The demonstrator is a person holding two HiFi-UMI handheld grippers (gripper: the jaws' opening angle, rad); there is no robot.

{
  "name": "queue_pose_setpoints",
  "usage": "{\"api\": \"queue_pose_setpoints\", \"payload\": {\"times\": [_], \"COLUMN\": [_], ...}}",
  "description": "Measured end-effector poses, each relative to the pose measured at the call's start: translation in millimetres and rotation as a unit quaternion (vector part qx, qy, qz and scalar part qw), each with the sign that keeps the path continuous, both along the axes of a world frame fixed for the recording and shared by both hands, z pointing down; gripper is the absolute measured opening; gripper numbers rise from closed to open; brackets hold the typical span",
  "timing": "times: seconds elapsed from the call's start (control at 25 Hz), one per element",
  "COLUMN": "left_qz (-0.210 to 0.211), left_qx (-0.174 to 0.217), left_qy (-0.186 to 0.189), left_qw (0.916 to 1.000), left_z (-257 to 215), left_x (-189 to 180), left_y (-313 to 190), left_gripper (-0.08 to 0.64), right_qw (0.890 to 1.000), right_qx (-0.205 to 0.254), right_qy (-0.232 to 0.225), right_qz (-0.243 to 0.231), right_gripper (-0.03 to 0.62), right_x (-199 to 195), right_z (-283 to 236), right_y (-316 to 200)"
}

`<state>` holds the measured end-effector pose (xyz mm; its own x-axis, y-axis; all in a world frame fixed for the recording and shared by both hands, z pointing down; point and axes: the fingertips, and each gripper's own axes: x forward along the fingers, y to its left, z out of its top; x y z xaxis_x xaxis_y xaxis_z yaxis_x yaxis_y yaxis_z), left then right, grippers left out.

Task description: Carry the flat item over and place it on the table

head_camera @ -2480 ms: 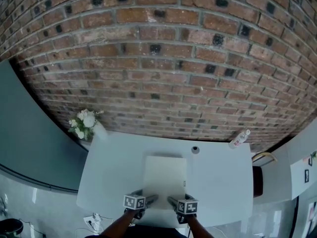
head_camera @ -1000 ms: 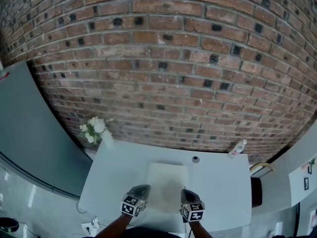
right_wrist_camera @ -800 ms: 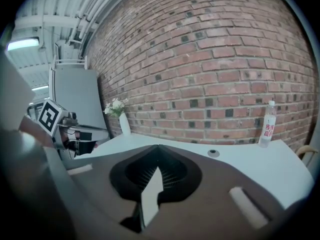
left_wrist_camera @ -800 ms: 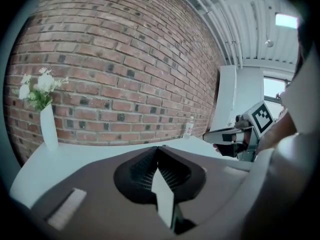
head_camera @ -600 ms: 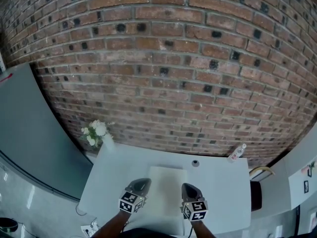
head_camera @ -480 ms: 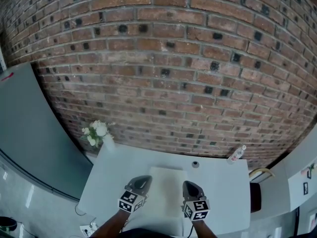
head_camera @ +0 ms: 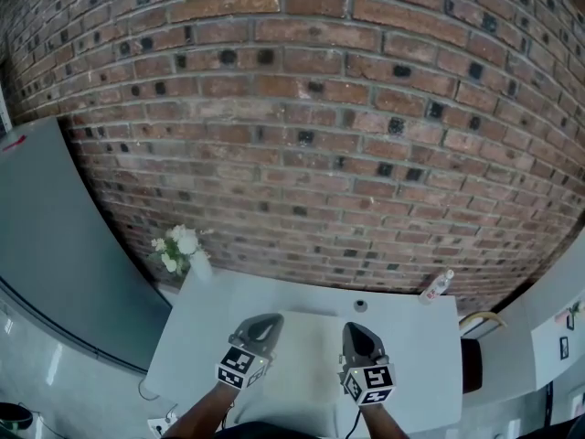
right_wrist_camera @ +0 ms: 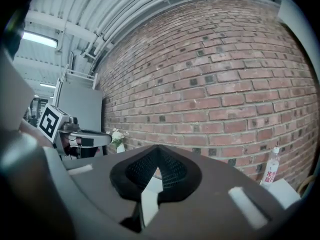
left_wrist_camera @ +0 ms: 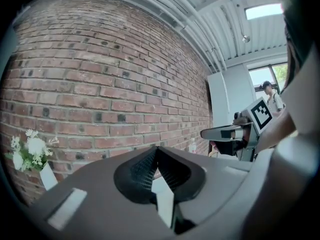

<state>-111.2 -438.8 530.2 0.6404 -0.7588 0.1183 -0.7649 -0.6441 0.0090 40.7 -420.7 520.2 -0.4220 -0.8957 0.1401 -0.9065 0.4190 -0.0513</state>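
Observation:
The flat item point(head_camera: 307, 350), a pale white sheet, lies on the white table point(head_camera: 416, 355) in the head view, between my two grippers. My left gripper point(head_camera: 260, 326) is above its left side and my right gripper point(head_camera: 359, 335) above its right side, both tilted up toward the brick wall. In the left gripper view the left gripper point(left_wrist_camera: 157, 148) is shut, tips touching, with nothing held. In the right gripper view the right gripper point(right_wrist_camera: 159, 148) is shut the same way and empty. A white sliver shows through the slit behind each pair of tips.
A vase of white flowers point(head_camera: 180, 250) stands at the table's far left corner, a small bottle point(head_camera: 436, 286) at the far right, and a small dark object point(head_camera: 360, 305) near the far edge. A brick wall point(head_camera: 302, 135) rises behind; a grey panel point(head_camera: 46, 245) stands left.
Both grippers have left the sheet's near edge, lifted and tipped up toward the wall. The sheet stays flat on the table. The head view has tilted upward.

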Motion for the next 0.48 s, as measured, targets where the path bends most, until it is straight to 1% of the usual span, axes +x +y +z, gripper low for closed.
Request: {"api": "queue_pose_setpoints", "payload": {"times": [0.48], "left_qz": [-0.002], "left_qx": [-0.014], "left_qy": [0.007], "left_qw": [0.9999], "left_z": [6.5], "left_x": [-2.2], "left_y": [-1.9], "left_gripper": [0.009], "right_qw": [1.0], "right_qx": [-0.01], "right_qy": [-0.001], "right_qz": [-0.001], "right_gripper": [-0.002], "right_x": [-0.1], "right_z": [8.5], "right_y": [2.9]}}
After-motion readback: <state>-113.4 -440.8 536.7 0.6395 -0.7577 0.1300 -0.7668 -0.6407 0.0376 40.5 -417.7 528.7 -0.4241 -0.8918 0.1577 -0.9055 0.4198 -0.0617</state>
